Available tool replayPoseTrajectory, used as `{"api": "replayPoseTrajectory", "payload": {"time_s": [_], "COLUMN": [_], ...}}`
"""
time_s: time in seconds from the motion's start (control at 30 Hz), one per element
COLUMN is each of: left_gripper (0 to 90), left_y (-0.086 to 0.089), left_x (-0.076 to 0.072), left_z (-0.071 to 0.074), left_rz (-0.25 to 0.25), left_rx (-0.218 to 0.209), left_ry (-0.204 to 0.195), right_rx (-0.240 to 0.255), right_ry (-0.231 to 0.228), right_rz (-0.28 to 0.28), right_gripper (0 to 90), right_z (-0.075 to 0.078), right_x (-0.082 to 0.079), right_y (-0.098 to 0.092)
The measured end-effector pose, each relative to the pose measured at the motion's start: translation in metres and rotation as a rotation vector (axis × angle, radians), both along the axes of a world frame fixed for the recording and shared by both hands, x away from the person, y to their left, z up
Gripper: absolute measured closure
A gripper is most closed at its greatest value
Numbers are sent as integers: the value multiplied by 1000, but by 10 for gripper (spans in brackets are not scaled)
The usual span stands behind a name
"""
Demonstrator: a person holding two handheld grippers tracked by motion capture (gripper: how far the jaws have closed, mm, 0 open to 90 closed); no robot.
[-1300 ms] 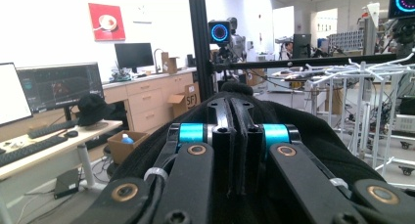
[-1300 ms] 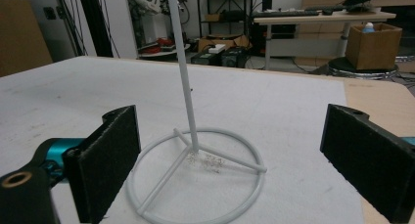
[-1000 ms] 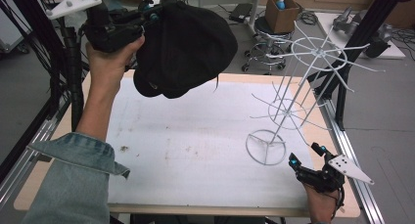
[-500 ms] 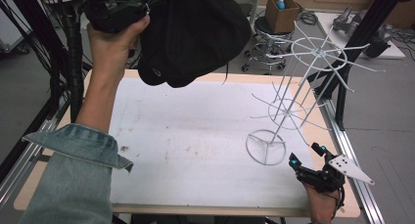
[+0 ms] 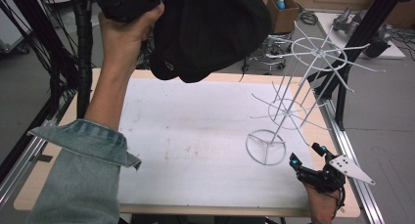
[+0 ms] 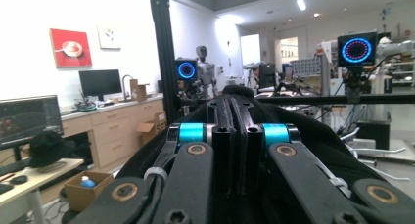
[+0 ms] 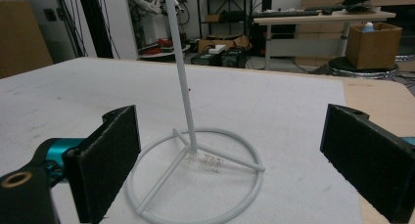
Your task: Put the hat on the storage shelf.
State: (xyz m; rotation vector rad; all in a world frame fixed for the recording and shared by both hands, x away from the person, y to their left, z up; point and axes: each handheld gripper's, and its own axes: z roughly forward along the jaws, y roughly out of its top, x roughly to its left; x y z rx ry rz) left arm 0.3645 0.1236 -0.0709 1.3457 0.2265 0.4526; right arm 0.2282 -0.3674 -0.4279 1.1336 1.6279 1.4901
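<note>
A black cap (image 5: 210, 28) hangs high over the table's far edge, with my left gripper (image 5: 129, 4) shut on it at the top left. In the left gripper view the jaws (image 6: 235, 106) are pressed together on the black cloth (image 6: 323, 136). A white wire rack (image 5: 303, 82) with spoke arms stands at the right on a ring base (image 5: 265, 146). My right gripper (image 5: 306, 154) rests low at the front right, just short of that base and open. In the right gripper view the ring base (image 7: 195, 185) and pole (image 7: 183, 77) lie between its wide-apart pads (image 7: 110, 160).
A white mat (image 5: 195, 136) covers the wooden table. Black frame posts (image 5: 83, 62) rise at the left, and another (image 5: 357, 43) leans behind the rack. A cardboard box (image 5: 281, 6) with a blue-capped bottle sits beyond the table. A metal rail (image 5: 357, 185) runs along the right edge.
My left hand has raised the cap higher and carried it to the right, toward the rack's top. The right gripper has stayed where it was, still open.
</note>
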Motion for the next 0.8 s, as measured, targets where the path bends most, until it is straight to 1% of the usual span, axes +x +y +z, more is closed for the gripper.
{"api": "replayPoseTrajectory", "payload": {"time_s": [0.07,0.17,0.3,0.4,0.57,0.67,0.8], "left_gripper": [872,872,872,872,872,872,872], "left_y": [-3,-8,-16,-19,-23,-26,-33], "left_x": [1,3,3,4,4,4,5], "left_z": [-1,-3,-4,-4,-4,-5,-7], "left_rz": [-9,-23,-38,-49,-65,-73,-84], "left_rx": [-12,-16,-16,-28,-39,-34,-17], "left_ry": [9,24,25,34,35,39,43], "right_rx": [-2,3,-3,-3,-6,-8,-5], "right_ry": [0,5,6,5,7,9,11], "right_rz": [0,-2,1,1,0,0,1], "right_gripper": [69,69,69,69,69,69,69], "right_z": [0,0,0,0,-1,-1,-1], "right_x": [0,0,0,0,1,1,1], "right_y": [0,0,-1,-1,-1,-1,-1]}}
